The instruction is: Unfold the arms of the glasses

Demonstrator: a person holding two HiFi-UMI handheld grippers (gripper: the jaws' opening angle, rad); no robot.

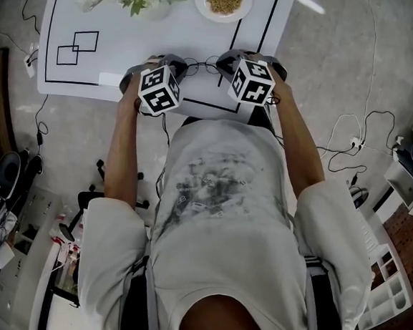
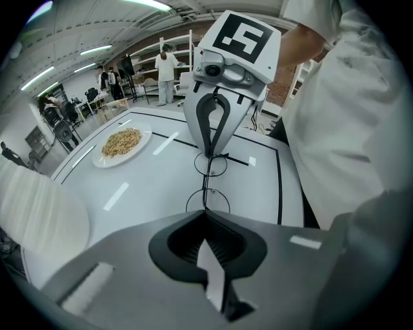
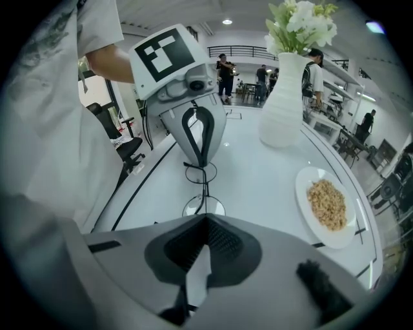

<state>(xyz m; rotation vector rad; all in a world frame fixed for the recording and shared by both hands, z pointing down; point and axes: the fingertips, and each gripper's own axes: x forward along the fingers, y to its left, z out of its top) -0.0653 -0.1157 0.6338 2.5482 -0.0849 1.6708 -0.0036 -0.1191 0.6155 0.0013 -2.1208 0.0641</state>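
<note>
Left tool (image 2: 205, 214): clenched, jaws together on the near end of the glasses (image 2: 206, 200). Right tool (image 3: 205, 218): likewise clenched, on the opposite end. The two tools sit nose to nose and the frame spans the gap between them. Frame is thin dark wire with two round lenses in line between the jaw tips, just over the white tabletop (image 2: 142, 187) near its 6 o'clock edge; cannot tell whether it touches the surface. In the left gripper view a short dark bar juts toward 3 o'clock from the far end, possibly one arm partly swung out, not certain. Handling, as judged: very light; wire springy rather than stiff; lenses smooth and fragile; hinges small, little resistance expected. A hard squeeze or a twist across the bridge could bend it. Best hold looks to be the rim's end piece in one tool and the arm close to its hinge in the other, swinging only in the hinge plane. Further out, in the head view: plate (image 1: 200, 2) of grain at 12 o'clock, vase (image 3: 282, 97) of flowers at 11 o'clock, both well apart from the tools
</note>
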